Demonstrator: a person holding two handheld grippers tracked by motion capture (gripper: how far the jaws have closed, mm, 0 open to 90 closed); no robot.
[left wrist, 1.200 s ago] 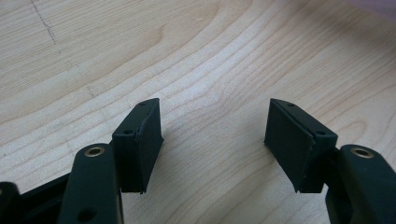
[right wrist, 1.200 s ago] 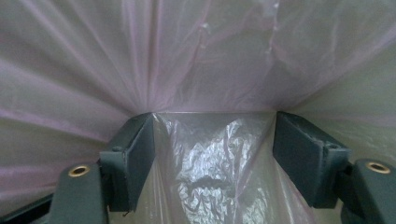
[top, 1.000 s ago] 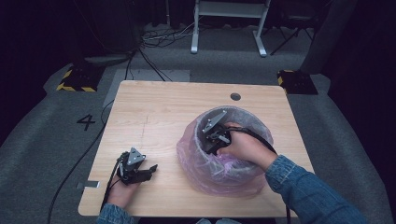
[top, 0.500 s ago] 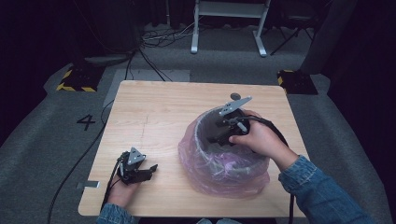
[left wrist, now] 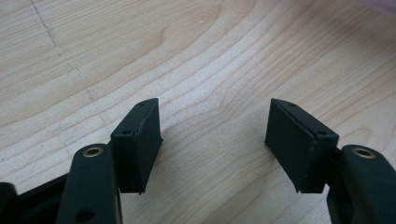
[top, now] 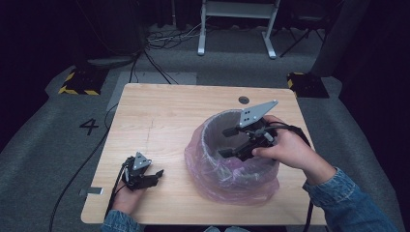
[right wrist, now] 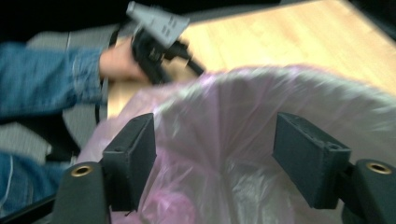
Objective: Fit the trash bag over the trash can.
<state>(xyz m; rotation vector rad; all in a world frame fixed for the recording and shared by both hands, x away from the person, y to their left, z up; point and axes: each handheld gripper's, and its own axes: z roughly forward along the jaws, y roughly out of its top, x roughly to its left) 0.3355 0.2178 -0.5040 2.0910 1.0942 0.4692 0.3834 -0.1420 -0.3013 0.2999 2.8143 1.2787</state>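
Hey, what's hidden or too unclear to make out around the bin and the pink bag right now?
- Bottom of the bin: high view, the right gripper and the bin's wall cover it.
- Inside the pink bag: right gripper view, motion blur smears the folds.
- Bin's base on the table: high view, bunched bag plastic hides it.

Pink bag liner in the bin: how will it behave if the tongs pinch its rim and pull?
The pink bag liner looks thin and crumpled, so probably floppy and light. It drapes loosely over the bin, so a pull likely lifts film first. Its glossy surface may slip between pads.
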